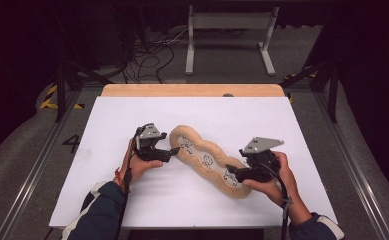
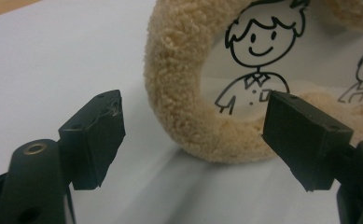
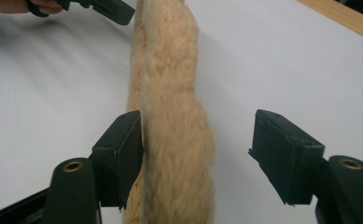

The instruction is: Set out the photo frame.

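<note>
A: Where's the thing they're working on?

B: Mid-table on the white table top (image 1: 132,200), lying diagonal: far end toward the left, near end toward the right. It's a long fleece-rimmed mat (image 1: 192,131), wavy tan plush border w/ a pale centre panel printed w/ cartoon figures (image 2: 254,60).

A: Left gripper?

B: Left gripper (image 1: 173,151) sits at the mat's left side, near its far lobe. Jaws wide apart, nothing between them. In its own view the plush rim is just ahead and the right jaw overlaps the rim's inner edge, but I can't tell if it's touching or just in front.

A: Right one?

B: Right gripper (image 3: 198,154) is at the near-right end, jaws wide, straddling the rim edge-on. Left jaw looks pressed against the fleece; right jaw is well apart from it. Not clamped.

A: What could go wrong?

B: My read, not seen: fleece is soft and thick, so a close may pinch pile only and slip off when lifted. Also the mat's floppy. If one end gets grabbed and pulled while the other's loose, it'll drag, twist or fold over. The right gripper's off-centre straddle could shove the rim sideways as it closes.
</note>
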{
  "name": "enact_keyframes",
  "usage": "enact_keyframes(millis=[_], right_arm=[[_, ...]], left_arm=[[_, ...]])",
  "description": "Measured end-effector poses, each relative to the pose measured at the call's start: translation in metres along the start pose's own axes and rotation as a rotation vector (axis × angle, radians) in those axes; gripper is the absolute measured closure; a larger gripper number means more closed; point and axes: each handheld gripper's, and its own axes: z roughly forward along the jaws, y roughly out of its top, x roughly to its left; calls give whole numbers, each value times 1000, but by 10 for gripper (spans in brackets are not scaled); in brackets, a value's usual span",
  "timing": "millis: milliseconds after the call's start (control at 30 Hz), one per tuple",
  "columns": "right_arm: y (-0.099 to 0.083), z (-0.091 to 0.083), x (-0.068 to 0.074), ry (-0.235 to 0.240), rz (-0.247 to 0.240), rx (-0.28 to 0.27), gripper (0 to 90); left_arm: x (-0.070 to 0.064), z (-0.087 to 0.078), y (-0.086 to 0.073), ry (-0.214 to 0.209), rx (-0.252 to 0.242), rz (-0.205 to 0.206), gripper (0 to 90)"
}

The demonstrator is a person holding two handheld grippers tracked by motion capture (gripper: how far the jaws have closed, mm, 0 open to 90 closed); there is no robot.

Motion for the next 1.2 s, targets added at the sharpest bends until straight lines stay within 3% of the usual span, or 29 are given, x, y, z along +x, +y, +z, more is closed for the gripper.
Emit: enact_keyframes(millis=[67, 100, 167, 267, 333, 433, 567, 633, 700, 767, 933, 1200], right_arm=[[-18, -6, 6, -28, 11, -43, 317], [-18, -6, 6, -28, 11, -43, 317], [-34, -7, 13, -47, 8, -74, 317], [-48, -7, 18, -60, 36, -106, 330], [-53, -7, 20, -84, 49, -114, 373], [-61, -5, 19, -81, 107, -125, 422], [-70, 1, 19, -77, 129, -109, 503], [-71, 1, 19, -67, 131, -111, 543], [-71, 2, 20, -60, 111, -104, 606], [-71, 3, 21, -74, 79, -103, 613], [-70, 4, 17, -69, 84, -100, 619], [-68, 8, 8, -110, 80, -102, 622]], left_arm=[[-3, 5, 3, -5, -2, 5, 237], [-3, 5, 3, -5, -2, 5, 241], [-6, 8, 5, 20, 3, 19, 259], [-7, 12, 4, 34, 15, 9, 276], [-5, 14, 3, 28, 21, 6, 312], [-3, 15, 3, 20, 16, 4, 381], [0, 12, 1, 24, 24, 14, 497], [3, 9, -1, 15, 16, -5, 589], [4, 8, -2, 15, 20, 4, 607], [3, 7, -2, 17, 25, 4, 612], [2, 2, -4, 8, 36, 0, 616], [-3, -6, -10, 30, 28, -5, 606]])
